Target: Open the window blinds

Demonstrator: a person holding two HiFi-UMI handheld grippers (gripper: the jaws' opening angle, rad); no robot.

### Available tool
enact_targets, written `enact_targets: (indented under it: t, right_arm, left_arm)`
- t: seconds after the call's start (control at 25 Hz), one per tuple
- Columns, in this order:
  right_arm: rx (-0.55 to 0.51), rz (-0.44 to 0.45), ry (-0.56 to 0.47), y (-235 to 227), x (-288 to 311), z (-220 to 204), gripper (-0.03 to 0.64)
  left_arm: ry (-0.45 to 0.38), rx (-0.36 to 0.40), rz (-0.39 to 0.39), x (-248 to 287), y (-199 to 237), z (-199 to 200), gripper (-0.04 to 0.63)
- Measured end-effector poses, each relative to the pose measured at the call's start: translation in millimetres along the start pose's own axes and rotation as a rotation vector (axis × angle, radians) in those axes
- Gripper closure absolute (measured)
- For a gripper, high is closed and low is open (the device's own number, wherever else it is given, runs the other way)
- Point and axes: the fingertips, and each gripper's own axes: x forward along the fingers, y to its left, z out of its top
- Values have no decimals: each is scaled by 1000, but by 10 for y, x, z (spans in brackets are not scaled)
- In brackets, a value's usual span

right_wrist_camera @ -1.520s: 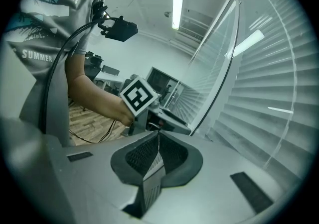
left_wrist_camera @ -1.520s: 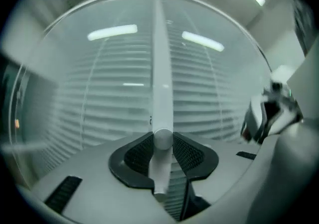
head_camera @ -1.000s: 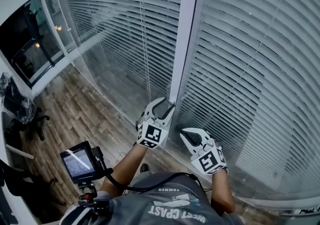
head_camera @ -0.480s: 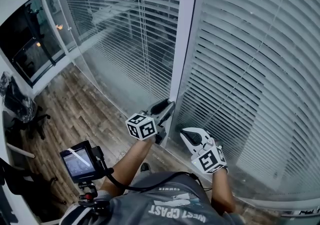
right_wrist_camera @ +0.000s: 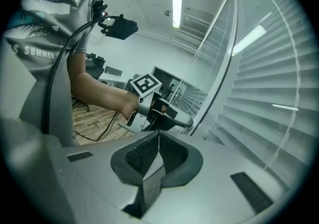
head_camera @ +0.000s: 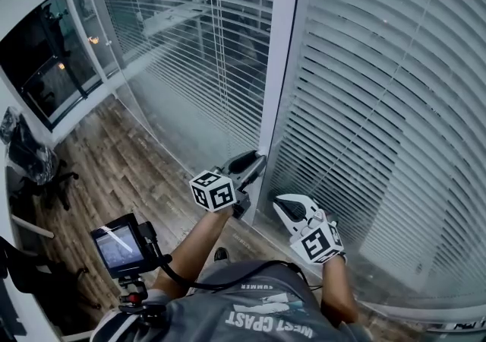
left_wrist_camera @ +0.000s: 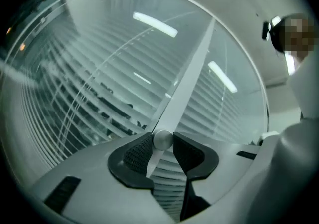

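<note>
Two white slatted blinds hang either side of a pale window post (head_camera: 282, 52): a left blind (head_camera: 182, 44) that shows a room through its slats, and a right blind (head_camera: 380, 105). My left gripper (head_camera: 253, 163) is at the foot of the post, rolled onto its side. In the left gripper view the left gripper (left_wrist_camera: 164, 144) is shut on the round metal end of the tilt wand (left_wrist_camera: 163, 138); its jaws have just been closing on it. My right gripper (head_camera: 291, 210) hangs just right of it, shut and empty (right_wrist_camera: 158, 141), apart from the blinds.
Thin lift cords (head_camera: 219, 67) run down the left blind. A small camera monitor (head_camera: 120, 248) on a rig sits by my left arm. Wood floor (head_camera: 114, 173) lies below, with dark chairs (head_camera: 30, 162) and a dark window (head_camera: 45, 59) at far left.
My left gripper has rolled over, its marker cube swinging to the left. The left blind's slats have tilted, and more of the room beyond shows through. The right gripper has stayed still.
</note>
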Motion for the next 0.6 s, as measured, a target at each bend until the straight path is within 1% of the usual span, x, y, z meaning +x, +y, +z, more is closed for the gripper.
enact_targets:
  t: [0.08,0.12,0.16,0.2,0.28,0.4,0.44,0.48,0.52,0.6]
  right_arm:
    - [-3,2,-8,-5,-4,9,612]
    - [-1,3,-18,-12,-5,20,612]
    - [8,3,-37,-22,0,41,612]
    - [26,2,-67,-39,9,76,612]
    - [89,-3,-150,-103,23,189,612]
    - [256,-1,-303,-266,25,404,612]
    - [312,6,-345,-323,32,474,612]
    - [351,14,-379,-375,46,544,612]
    - [372,19,-404,-421,69,613,612]
    - [377,20,-426,-487,145,720,612]
  left_arm:
    - [68,245,44,-48,-46,25,466]
    - [91,352,67,-96,-59,56,466]
    - [105,439,86,-156,-62,99,466]
    - [111,509,101,-225,-59,154,466]
    - [111,626,122,-381,-59,280,466]
    - [96,776,150,-649,-83,473,466]
    - [87,816,160,-744,-97,535,466]
    - [75,838,170,-837,-110,597,466]
    - [57,837,181,-928,-117,659,468]
    - [8,785,213,-1095,-114,776,496]
